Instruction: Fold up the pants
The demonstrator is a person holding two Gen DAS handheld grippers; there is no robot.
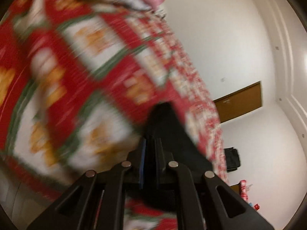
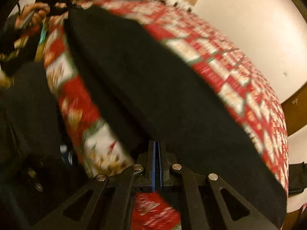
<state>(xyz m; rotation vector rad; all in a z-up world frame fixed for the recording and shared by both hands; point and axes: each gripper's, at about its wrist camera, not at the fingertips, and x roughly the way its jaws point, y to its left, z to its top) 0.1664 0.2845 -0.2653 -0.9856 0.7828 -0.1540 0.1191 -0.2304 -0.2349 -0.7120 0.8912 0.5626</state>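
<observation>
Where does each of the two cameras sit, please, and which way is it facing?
Left wrist: on the left gripper, looking along its shut jaws, clamped on the black pants, across the red patchwork quilt.
Right wrist: on the right gripper, jaws shut on the same pants; a hand shows far left.
Shared: pants, quilt, white wall.
</observation>
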